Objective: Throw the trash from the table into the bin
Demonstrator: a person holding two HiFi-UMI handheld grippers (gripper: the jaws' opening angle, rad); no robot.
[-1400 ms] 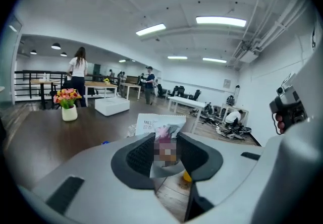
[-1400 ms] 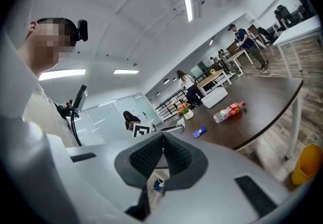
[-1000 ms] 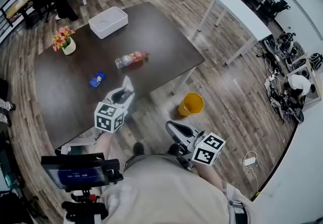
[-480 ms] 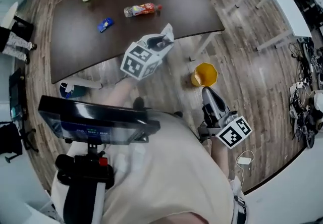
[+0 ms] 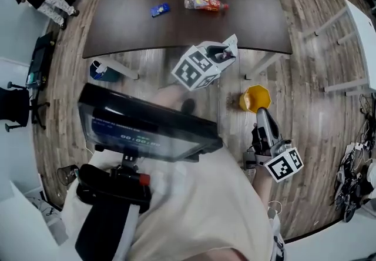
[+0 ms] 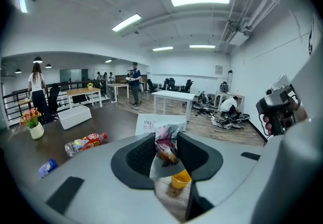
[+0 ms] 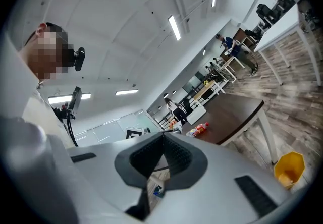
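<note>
Wrapper (image 6: 164,142) sits pinched in your left claw (image 5: 228,51) — yellow bin (image 5: 255,99) lies at five o'clock from it in the head view; your right claw (image 7: 162,141) is pressed together, empty.

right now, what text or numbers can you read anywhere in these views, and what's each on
"MEL": on the white wrapper held in the left gripper; the rest of its print is unreadable.
Digits on the screen at the person's chest: too blurred to read.
Label on the bottle: too small.
Print on the blue packet: too small.
The marker cubes: patterns only, no words.
</note>
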